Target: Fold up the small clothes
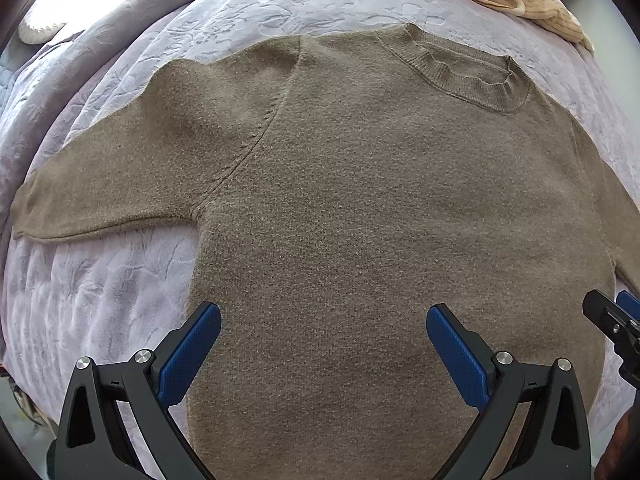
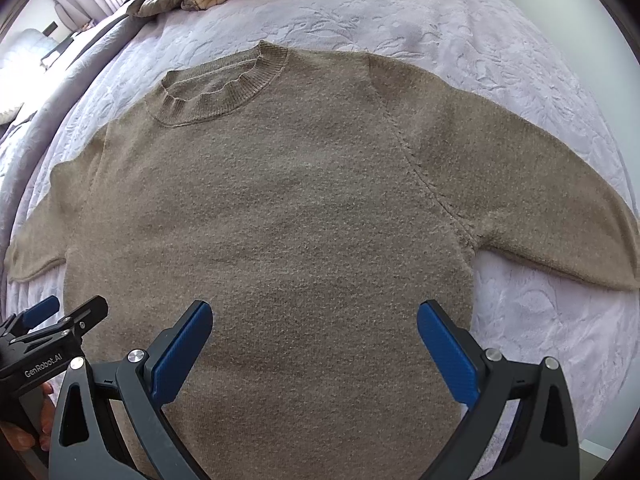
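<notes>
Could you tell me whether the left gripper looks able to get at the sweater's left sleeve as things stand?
Probably yes: the left gripper is open over the sweater, and the left sleeve lies flat and uncovered on the bedspread.

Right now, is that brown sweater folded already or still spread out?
Spread out. The sweater lies flat on the bedspread, both sleeves out sideways, collar showing, no fold.
</notes>
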Demonstrator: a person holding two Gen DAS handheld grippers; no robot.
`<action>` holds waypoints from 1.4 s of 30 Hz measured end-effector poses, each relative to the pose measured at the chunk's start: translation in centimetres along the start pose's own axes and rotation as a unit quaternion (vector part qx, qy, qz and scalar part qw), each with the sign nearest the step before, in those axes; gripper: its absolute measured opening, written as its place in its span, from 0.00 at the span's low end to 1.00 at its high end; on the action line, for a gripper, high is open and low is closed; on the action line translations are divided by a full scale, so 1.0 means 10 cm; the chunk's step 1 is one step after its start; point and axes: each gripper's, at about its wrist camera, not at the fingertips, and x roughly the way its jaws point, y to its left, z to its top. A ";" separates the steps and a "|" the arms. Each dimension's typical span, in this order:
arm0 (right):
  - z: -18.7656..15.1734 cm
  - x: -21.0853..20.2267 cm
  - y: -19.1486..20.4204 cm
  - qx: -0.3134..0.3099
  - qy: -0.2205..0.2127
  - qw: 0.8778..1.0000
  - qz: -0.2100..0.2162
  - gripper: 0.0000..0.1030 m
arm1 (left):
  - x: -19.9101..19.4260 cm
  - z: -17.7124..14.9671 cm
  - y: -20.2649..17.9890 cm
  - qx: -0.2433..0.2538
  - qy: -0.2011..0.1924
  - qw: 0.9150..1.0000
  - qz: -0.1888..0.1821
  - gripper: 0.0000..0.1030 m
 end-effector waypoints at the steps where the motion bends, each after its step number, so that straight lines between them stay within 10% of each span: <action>1: 0.00 0.00 0.01 -0.001 0.000 1.000 0.000 0.99 | 0.00 0.01 0.00 0.000 0.009 1.000 -0.002 1.00; 20: 0.00 -0.01 0.26 -0.020 0.001 1.000 -0.006 0.99 | -0.05 0.00 0.25 -0.016 0.000 1.000 -0.013 1.00; 30: -0.14 0.04 0.79 -0.071 0.010 0.997 0.012 0.99 | 0.08 0.01 1.09 -0.105 -0.016 0.994 -0.038 1.00; 42: -0.39 0.10 1.56 -0.142 0.022 0.988 0.060 0.99 | 0.22 0.24 2.77 -0.311 -0.107 0.944 -0.018 1.00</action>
